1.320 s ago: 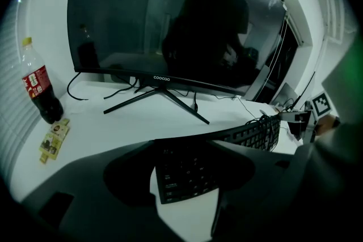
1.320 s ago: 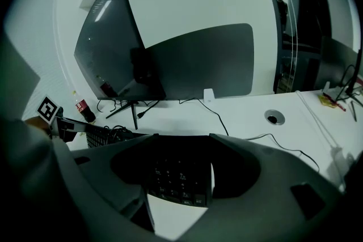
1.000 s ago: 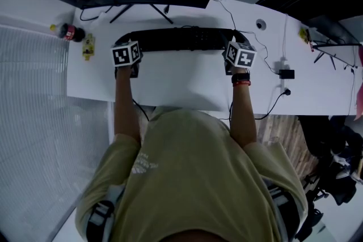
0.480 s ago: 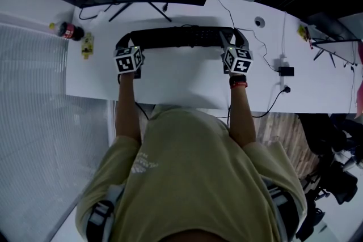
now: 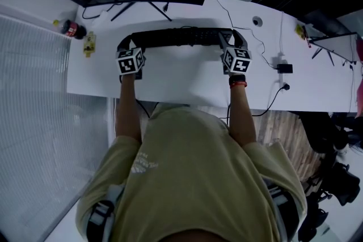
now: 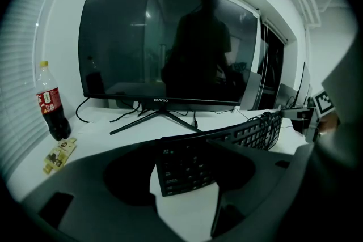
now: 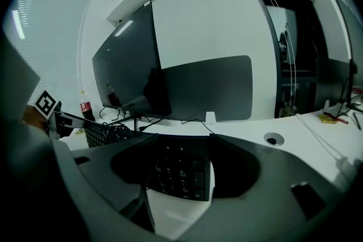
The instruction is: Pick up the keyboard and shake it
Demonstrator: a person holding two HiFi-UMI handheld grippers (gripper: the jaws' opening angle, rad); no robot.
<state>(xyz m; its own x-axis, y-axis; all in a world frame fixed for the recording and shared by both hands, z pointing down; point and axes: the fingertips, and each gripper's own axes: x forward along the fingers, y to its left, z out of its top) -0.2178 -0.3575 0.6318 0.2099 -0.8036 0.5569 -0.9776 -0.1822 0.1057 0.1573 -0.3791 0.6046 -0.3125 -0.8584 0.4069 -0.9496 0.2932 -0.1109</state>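
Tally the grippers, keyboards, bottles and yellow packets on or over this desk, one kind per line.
grippers: 2, the left gripper and the right gripper
keyboard: 1
bottle: 1
yellow packet: 1
total: 5

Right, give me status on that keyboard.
Left gripper, right gripper: each shut on one end of keyboard. It looks lifted off desk. Monitor stand right behind, bottle well clear.
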